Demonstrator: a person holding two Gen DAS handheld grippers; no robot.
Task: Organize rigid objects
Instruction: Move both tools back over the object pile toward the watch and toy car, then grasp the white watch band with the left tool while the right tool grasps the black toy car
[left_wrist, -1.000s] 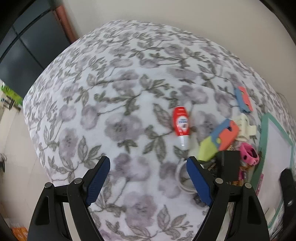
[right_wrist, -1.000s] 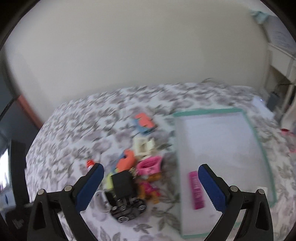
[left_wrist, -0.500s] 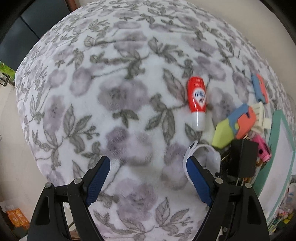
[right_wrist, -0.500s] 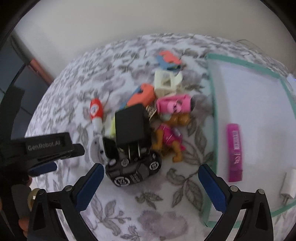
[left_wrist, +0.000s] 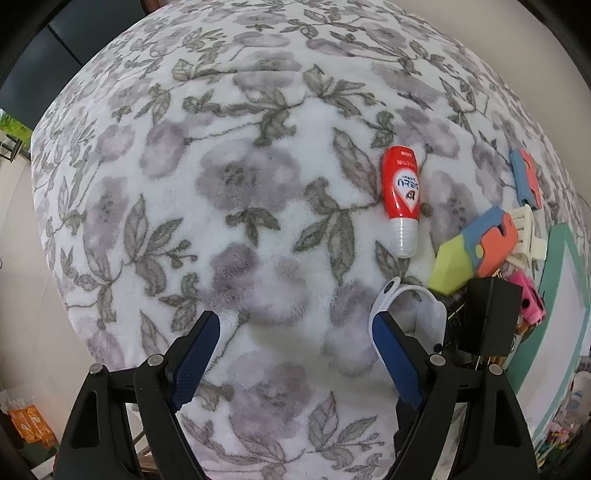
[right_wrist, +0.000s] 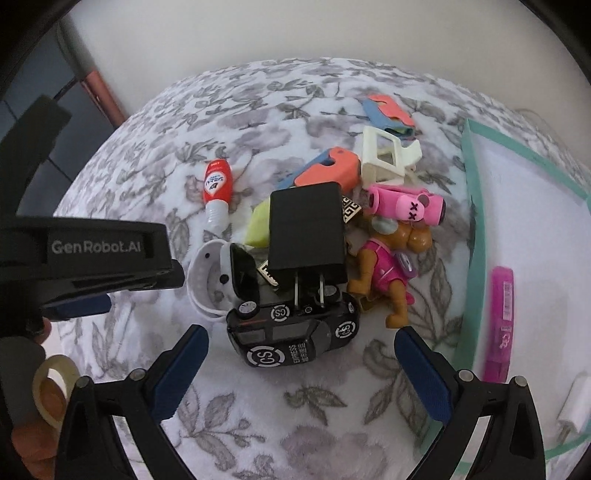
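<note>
A pile of small objects lies on the floral blanket: a black toy car (right_wrist: 295, 332), a black plug adapter (right_wrist: 306, 232), a white watch band (right_wrist: 208, 280), a red bottle (right_wrist: 217, 188), a pink toy (right_wrist: 406, 205) and a brown dog figure (right_wrist: 384, 273). My right gripper (right_wrist: 301, 373) is open just in front of the car. My left gripper (left_wrist: 295, 354) is open over bare blanket; its right finger is beside the watch band (left_wrist: 413, 310). The red bottle (left_wrist: 402, 199) lies ahead of it. A white tray with green rim (right_wrist: 476, 206) holds a pink stick (right_wrist: 500, 317).
Orange-blue pieces (right_wrist: 388, 109), a white clip (right_wrist: 384, 155) and a yellow-green block (right_wrist: 258, 225) lie in the pile. A tape roll (right_wrist: 55, 387) is at lower left. A wall stands behind the blanket. The blanket's edge drops off at the left (left_wrist: 48, 221).
My right gripper has dropped and closed in on the pile, the car now just before its fingers. My left gripper has moved forward and down toward the watch band.
</note>
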